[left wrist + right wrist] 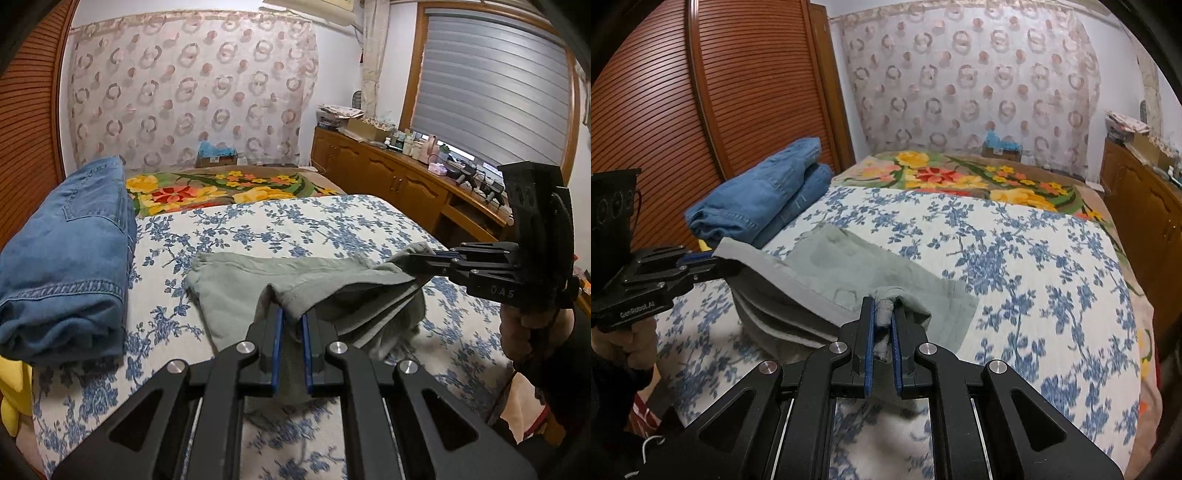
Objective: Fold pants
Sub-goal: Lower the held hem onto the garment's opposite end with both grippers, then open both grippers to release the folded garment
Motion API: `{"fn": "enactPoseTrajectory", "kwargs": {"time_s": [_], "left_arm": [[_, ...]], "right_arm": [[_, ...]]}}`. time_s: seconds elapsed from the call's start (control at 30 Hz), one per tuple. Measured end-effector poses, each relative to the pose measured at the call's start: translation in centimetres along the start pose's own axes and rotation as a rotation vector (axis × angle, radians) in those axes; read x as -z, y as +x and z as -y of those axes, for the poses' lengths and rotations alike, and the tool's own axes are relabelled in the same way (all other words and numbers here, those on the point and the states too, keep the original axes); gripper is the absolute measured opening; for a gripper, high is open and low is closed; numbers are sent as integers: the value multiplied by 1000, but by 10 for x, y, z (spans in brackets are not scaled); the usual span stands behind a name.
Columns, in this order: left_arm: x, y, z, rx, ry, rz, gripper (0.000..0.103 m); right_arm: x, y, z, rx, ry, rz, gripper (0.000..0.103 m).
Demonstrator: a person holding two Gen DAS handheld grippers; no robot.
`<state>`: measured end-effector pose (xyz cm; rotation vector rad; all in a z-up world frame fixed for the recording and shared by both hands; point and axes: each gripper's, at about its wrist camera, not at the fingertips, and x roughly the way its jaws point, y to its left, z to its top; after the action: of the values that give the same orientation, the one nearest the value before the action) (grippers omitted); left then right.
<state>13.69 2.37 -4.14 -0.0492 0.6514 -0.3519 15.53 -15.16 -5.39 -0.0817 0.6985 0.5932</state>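
Observation:
Grey-green pants (243, 280) lie partly folded on the blue-flowered bedspread (295, 221). My left gripper (291, 317) is shut on a bunched edge of the pants and lifts it off the bed. My right gripper (417, 264) is shut on the other end of the same edge, at the right of the left wrist view. In the right wrist view the right gripper (882, 314) pinches a rolled hem of the pants (857, 266), and the left gripper (709, 258) holds the raised edge at the left. The rest of the pants lies flat on the bedspread (1034, 266).
Folded blue jeans (70, 258) lie on the bed's left side, also in the right wrist view (764, 192). A flowered blanket (229, 188) covers the far end. A wooden cabinet (399, 181) with clutter runs along the right; a slatted wooden door (701, 92) stands at the left.

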Motion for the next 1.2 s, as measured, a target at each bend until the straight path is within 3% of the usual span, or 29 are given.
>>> {"fn": "enactPoseTrajectory", "kwargs": {"time_s": [0.4,0.8,0.9,0.97,1.03,1.2], "left_arm": [[-14,37,-20,-21,-24,-42,6],[-12,62,-31,-42,-39,-92,9],[-14,61,-31,-40,-41,-88,16],[-15,60,-32,-44,-40,-90,32],[-15,57,-32,-51,-37,-82,41],[-13,53,-36,-55,-39,-84,46]], "right_arm": [[-15,38,18,-7,-4,-32,5],[-10,65,30,-17,13,-68,6],[-11,66,30,-16,12,-67,6],[-12,67,30,-13,11,-66,6],[-12,68,31,-13,12,-66,6],[-16,68,33,-15,20,-60,8]]}}
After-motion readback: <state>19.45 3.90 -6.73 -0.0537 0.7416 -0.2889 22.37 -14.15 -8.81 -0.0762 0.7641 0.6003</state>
